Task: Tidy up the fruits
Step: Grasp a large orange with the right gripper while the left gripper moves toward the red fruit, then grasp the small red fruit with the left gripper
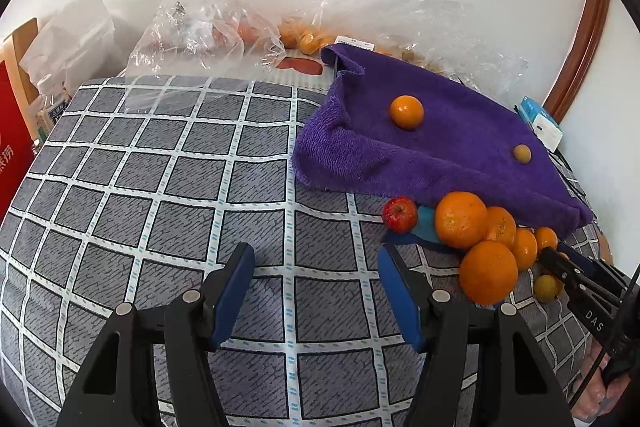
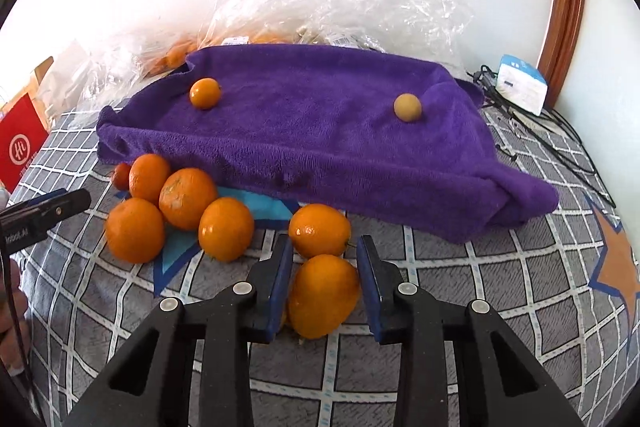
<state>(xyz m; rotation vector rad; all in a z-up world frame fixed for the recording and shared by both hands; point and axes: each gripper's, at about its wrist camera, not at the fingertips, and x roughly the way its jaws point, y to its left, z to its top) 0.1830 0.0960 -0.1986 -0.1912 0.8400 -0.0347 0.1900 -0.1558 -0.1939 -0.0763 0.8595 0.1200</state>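
Note:
My right gripper (image 2: 324,241) is shut on an orange (image 2: 322,297), with both blue pads against its sides, low over the checked cloth (image 2: 460,287). Another orange (image 2: 319,230) lies just beyond its fingertips. Several oranges (image 2: 186,199) and a small red apple (image 1: 399,214) are heaped in front of a purple towel (image 2: 320,131). On the towel lie a small orange (image 2: 205,93) and a small yellow-brown fruit (image 2: 407,107). My left gripper (image 1: 315,251) hangs open over bare cloth, left of the heap, with nothing between its fingers.
Crumpled clear plastic bags (image 1: 192,31) holding more fruit line the wall behind the towel. A red box (image 1: 12,147) stands at the far left. A white-and-blue box (image 2: 520,89) and black cables (image 2: 560,147) lie at the right, by a wooden frame (image 2: 568,7).

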